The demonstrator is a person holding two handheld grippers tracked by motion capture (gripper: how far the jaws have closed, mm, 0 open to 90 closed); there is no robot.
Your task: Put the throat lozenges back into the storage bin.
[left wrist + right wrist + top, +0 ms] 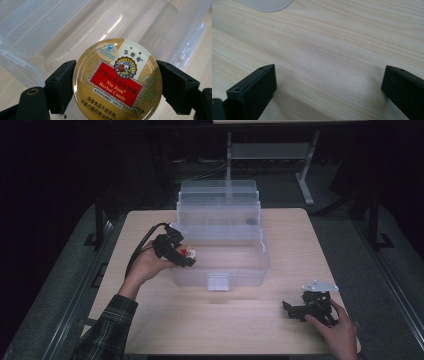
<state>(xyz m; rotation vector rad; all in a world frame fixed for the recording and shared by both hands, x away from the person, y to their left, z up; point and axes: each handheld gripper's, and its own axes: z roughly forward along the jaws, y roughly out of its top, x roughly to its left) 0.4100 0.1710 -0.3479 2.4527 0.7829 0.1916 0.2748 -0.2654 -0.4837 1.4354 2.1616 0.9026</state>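
My left gripper [186,255] is shut on a round gold candy tin [117,80] with a red label, its two jaws pressing the tin's left and right sides. In the high view the tin [190,253] hangs at the left wall of a clear plastic storage box [235,270], just over its rim. The box's hinged lid and trays [220,200] stand open behind it. My right gripper [290,310] rests low at the table's front right, jaws wide apart over bare wood [329,62] with nothing between them.
The light wooden table [150,330] has free room in front of the box and at both sides. A corner of the box's clear latch tab [264,5] shows far off in the right gripper view. Dark floor and a metal table frame [305,175] lie beyond.
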